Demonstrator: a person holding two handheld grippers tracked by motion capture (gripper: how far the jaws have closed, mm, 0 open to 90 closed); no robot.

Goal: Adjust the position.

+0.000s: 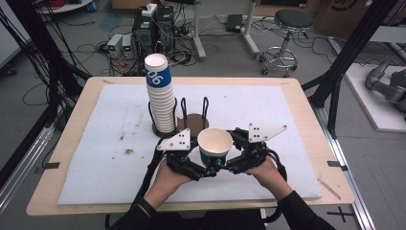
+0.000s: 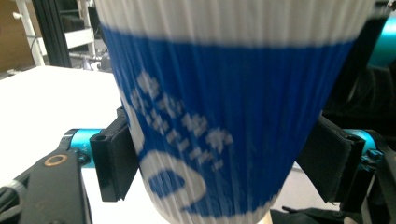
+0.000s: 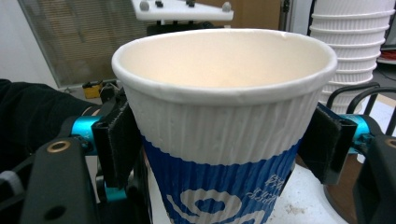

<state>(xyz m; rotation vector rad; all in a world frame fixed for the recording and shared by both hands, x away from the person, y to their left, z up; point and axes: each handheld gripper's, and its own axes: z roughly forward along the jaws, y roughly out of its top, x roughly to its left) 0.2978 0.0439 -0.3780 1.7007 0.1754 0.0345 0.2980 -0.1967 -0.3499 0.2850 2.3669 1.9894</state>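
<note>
Gripping one paper cup point(image 1: 215, 145) from both sides: left gripper point(image 1: 205, 168) and right gripper point(image 1: 225, 166) each sit part-open with the cup between the jaws. Left gripper view: pads point(image 2: 122, 154) touch the cup's lower wall. Right gripper view: pads point(image 3: 122, 140) press just below the rim. Cup is upright, empty, ribbed, white top band, blue lower band with white print, at bench point(image 1: 306, 110) front centre over the white mat point(image 1: 119, 120). Count: one loose cup, one tall cup stack point(image 1: 160, 96) in the wire holder point(image 1: 194, 117) behind, two grippers.
</note>
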